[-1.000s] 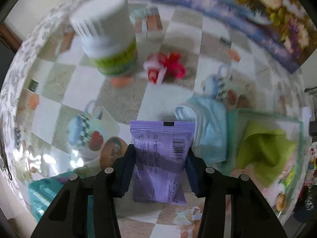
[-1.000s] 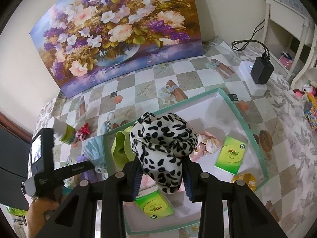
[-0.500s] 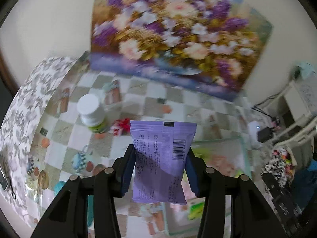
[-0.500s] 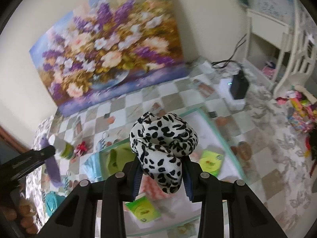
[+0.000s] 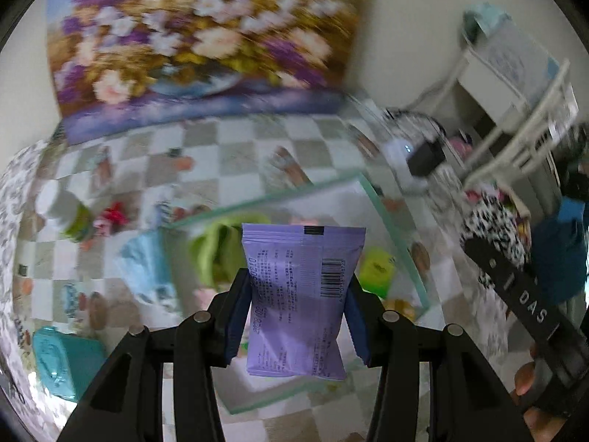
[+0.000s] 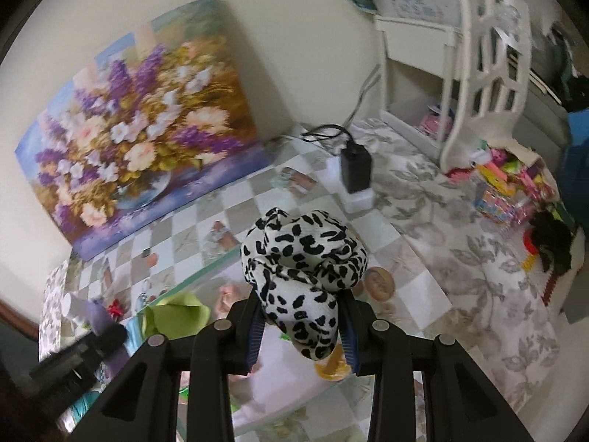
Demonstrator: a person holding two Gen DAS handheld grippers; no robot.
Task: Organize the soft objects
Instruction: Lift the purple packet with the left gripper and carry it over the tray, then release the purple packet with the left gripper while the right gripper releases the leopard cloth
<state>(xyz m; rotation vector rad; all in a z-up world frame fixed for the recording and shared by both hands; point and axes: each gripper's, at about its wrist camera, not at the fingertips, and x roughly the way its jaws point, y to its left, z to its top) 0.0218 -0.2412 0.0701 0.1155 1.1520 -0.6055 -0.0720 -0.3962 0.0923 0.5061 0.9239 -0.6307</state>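
A: What is held, and where?

B: A purple packet (image 5: pixel 300 294) is pinched by the left gripper (image 5: pixel 297 326), a spotted cloth roll (image 6: pixel 303 276) by the right gripper (image 6: pixel 302 331), both above the green-rimmed tray (image 5: pixel 390 221).

A: How should they be placed?

B: Each should be lowered over bare tray floor before the fingers are spread.

A: What is unclear?

B: The tray's contents are blurred and partly covered.

Soft, even indoor light, no hard shadows. Beyond my left gripper everything smears: the flower painting on canvas (image 5: pixel 206 37) and the checkered tablecloth (image 5: pixel 235 154) streak with motion blur. Only the purple foil packet (image 5: pixel 298 294) between its pads reads sharp. My right view is crisper, edges bowed and dark-cornered.
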